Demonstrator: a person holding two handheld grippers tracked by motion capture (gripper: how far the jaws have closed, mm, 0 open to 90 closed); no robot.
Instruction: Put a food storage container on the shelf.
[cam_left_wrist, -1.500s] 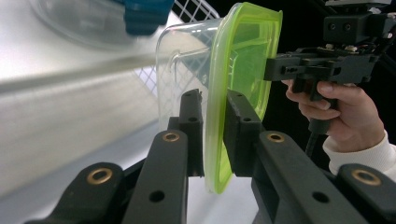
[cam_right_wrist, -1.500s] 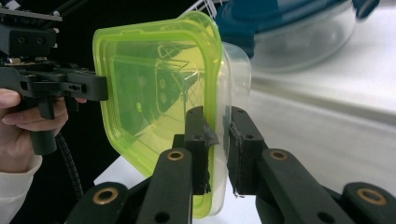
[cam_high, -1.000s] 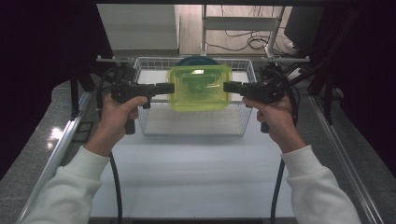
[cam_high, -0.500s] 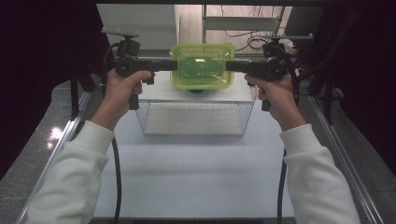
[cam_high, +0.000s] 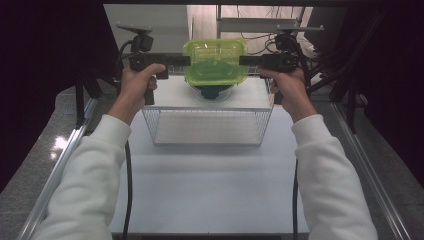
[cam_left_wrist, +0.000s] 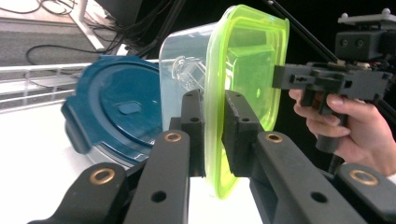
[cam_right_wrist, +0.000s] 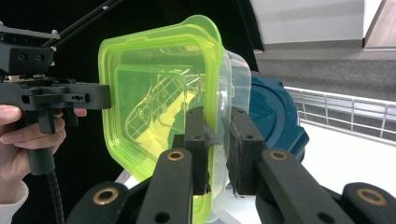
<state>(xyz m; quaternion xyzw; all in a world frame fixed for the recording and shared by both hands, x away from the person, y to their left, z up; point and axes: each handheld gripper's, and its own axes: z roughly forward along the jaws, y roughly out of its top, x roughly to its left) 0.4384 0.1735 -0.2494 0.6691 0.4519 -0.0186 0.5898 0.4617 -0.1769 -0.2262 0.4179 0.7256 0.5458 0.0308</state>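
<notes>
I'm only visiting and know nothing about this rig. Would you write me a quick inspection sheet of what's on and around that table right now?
Surface: white table, bare in front of a wire basket.
Job's things: clear container with green lid, held up between both grippers above the basket; blue-lidded container lies below it in the basket.
Clutter: nothing seen on the table.
Grippers: left gripper and right gripper each clamp the green lid's rim, one on each side.
Cables: one black cable trails from each gripper along the forearms; loose wires on the floor beyond the table.
Surroundings: dark curtains on both sides, metal frame rails, grey floor.
</notes>
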